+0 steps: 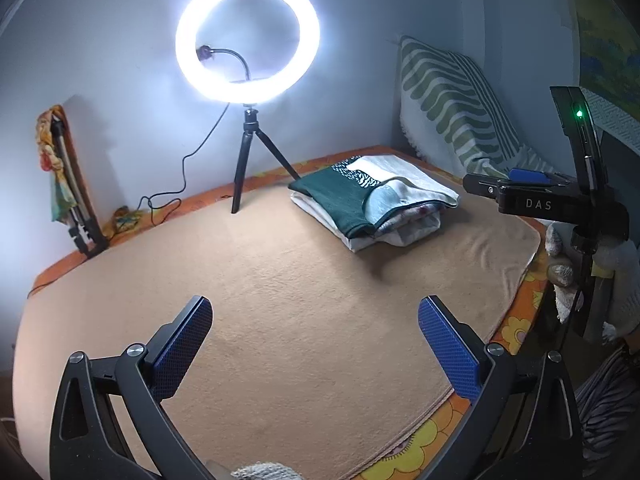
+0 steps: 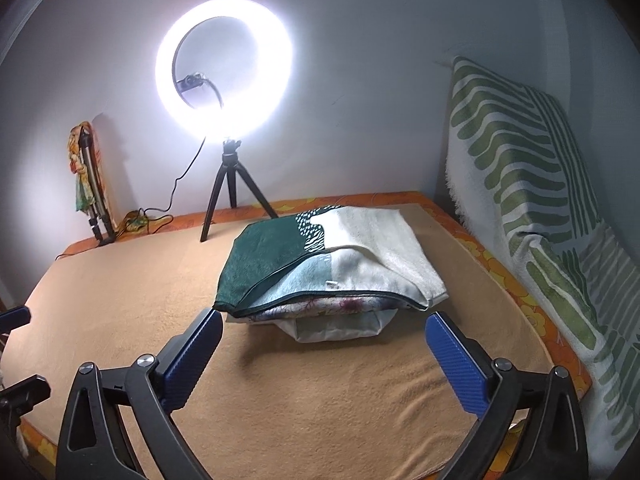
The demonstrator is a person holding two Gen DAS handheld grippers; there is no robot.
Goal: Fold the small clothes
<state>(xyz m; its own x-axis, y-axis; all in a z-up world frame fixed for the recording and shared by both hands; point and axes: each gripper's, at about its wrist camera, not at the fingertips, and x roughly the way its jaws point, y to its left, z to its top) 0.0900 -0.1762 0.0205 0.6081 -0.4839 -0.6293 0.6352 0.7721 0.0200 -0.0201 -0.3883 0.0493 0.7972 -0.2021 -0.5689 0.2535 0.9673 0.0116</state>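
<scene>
Both grippers, left gripper (image 1: 315,322) and right gripper (image 2: 324,336), are hovering wide-jawed and empty near the folded towel stack (image 2: 320,264); a careless nudge risks toppling it.

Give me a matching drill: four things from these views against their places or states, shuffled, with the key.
1. ring light
2. striped cushion
3. folded stack
4. right gripper

A. lying on the tan blanket
B. open, holding nothing
C. lit, on a tripod by the wall
D. leaning upright at the bed's right edge

Pairs: 1-C, 2-D, 3-A, 4-B
</scene>
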